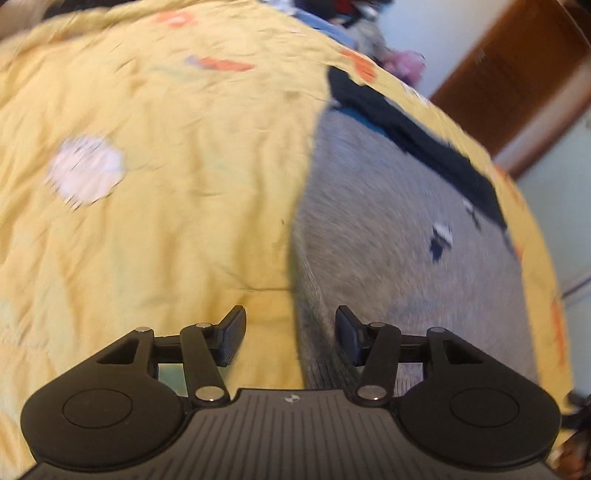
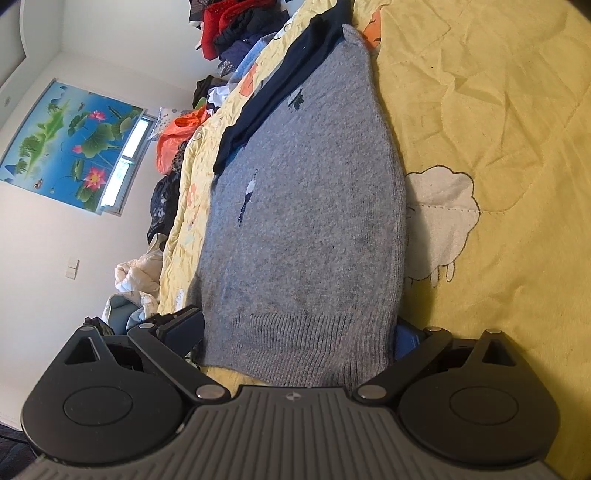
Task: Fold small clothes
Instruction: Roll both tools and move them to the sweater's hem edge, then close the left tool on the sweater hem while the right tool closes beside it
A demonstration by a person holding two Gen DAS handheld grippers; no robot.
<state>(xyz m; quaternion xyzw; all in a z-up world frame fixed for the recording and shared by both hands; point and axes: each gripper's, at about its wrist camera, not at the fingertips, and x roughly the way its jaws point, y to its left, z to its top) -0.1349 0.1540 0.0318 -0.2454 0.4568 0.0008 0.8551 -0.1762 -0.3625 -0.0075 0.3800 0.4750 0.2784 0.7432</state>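
Observation:
A grey knitted sweater (image 2: 306, 206) with a dark navy collar band (image 2: 280, 81) lies folded lengthwise on a yellow quilt (image 2: 498, 110). Its ribbed hem (image 2: 303, 343) lies between the wide-spread fingers of my right gripper (image 2: 295, 334), which is open; the right finger is mostly hidden by the hem. In the blurred left wrist view the sweater (image 1: 399, 229) lies ahead and to the right, with its folded edge running between the fingers of my left gripper (image 1: 290, 336). That gripper is open and holds nothing.
The quilt (image 1: 147, 184) carries a white sheep print (image 2: 439, 218). Piles of other clothes (image 2: 229, 33) lie along the bed's far side, with an orange one (image 2: 177, 136). A lotus picture (image 2: 70, 144) hangs on the wall. A brown door (image 1: 517, 74) stands beyond the bed.

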